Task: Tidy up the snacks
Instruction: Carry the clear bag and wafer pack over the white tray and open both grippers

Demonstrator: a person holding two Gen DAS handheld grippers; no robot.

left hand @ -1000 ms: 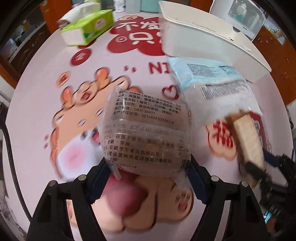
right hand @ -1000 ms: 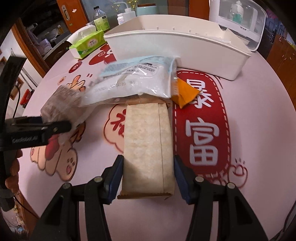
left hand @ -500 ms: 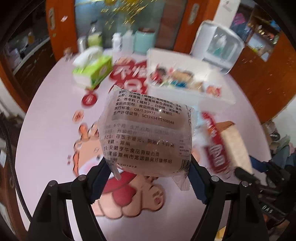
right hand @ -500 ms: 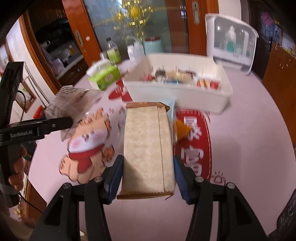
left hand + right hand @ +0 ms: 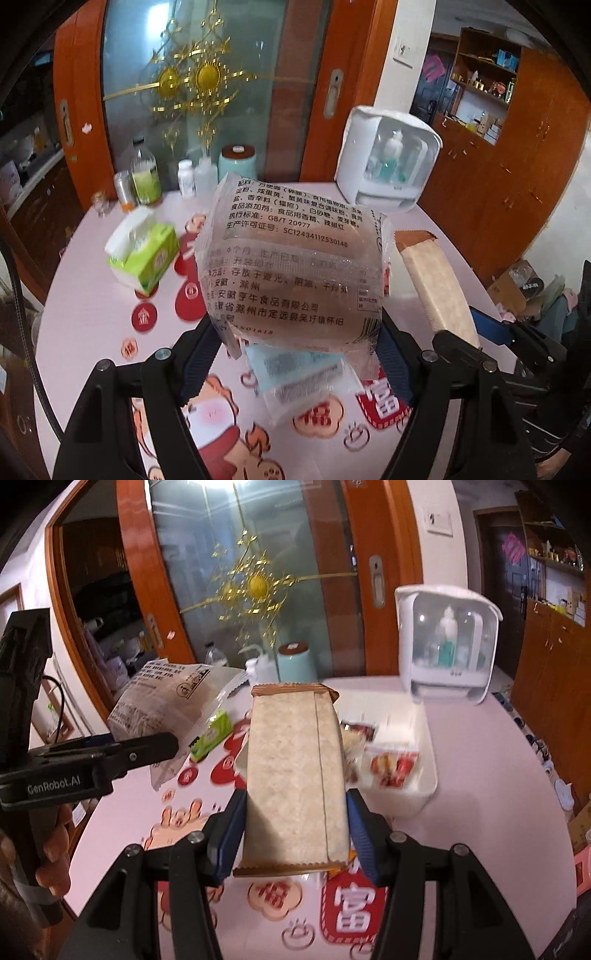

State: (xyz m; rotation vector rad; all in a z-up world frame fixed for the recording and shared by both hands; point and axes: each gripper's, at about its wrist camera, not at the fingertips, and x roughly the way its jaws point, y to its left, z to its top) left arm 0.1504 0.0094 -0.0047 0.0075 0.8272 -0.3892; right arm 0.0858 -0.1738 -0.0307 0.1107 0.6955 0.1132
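Note:
My left gripper (image 5: 295, 350) is shut on a clear snack packet with black Chinese print (image 5: 291, 266), held high above the table; the packet also shows in the right wrist view (image 5: 166, 701). My right gripper (image 5: 295, 827) is shut on a long beige snack pack with brown crimped ends (image 5: 295, 775), also lifted; it shows at the right of the left wrist view (image 5: 436, 284). A white snack bin (image 5: 417, 775) with several snacks inside sits behind the beige pack. A light blue packet (image 5: 295, 373) lies on the table below the left gripper.
A pink round table (image 5: 487, 782) with red cartoon prints. A green tissue box (image 5: 144, 258), bottles (image 5: 146, 177) and a mint canister (image 5: 238, 162) stand at the back left. A white dispenser cabinet (image 5: 447, 646) stands at the back right. Wooden doors and cabinets lie beyond.
Both grippers have risen and tilted up with their packs still held. The view went from close over the table to showing the room, and the bin's contents came into view.

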